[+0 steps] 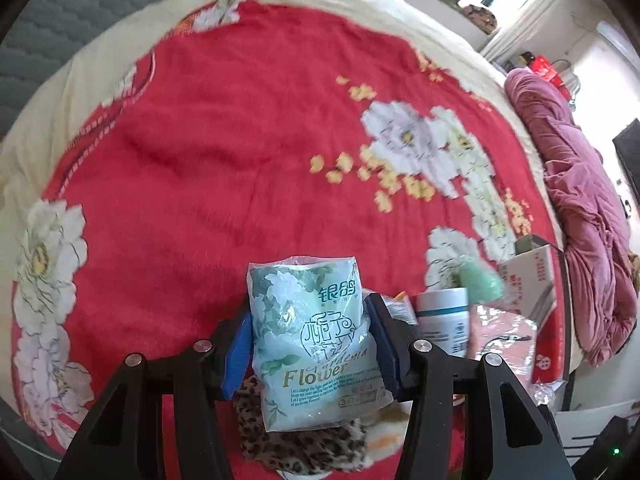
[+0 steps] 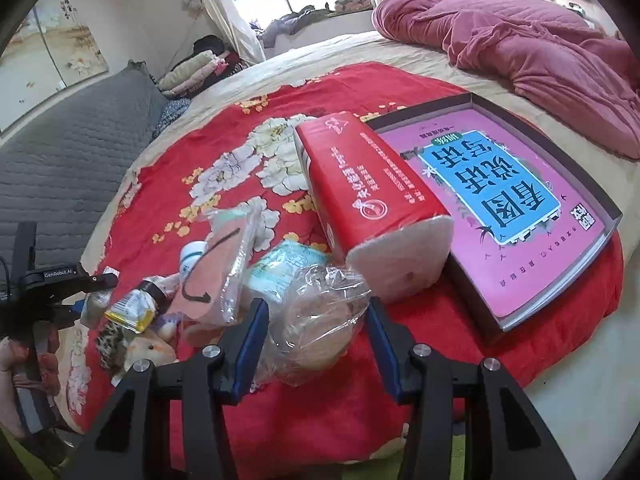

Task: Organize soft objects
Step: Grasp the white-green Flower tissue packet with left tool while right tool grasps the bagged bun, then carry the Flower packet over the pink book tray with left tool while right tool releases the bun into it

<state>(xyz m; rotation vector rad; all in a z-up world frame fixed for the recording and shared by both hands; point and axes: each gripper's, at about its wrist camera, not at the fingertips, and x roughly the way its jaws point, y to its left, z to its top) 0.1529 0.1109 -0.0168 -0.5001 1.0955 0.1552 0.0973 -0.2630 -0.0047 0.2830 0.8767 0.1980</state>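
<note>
Red flowered blanket (image 2: 168, 184) covers the bed. A box with a pink book (image 2: 516, 216) sits around 2 o'clock, a red tissue pack (image 2: 368, 184) beside it, long axis running 11 to 5. Left gripper (image 1: 308, 344) is clamped on a green tissue packet (image 1: 312, 344), standing long-axis upright. Right gripper (image 2: 316, 344) squeezes a clear bag (image 2: 320, 320).

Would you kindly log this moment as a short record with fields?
Surface: red floral blanket on a bed
Left claw: shut on a pale green plastic tissue pack printed with flowers
Right claw: shut on a clear crinkled plastic bag with something tan inside
Beside the pile: red tissue package leaning at a shallow dark box holding a pink book
Far side: rumpled pink quilt
</note>
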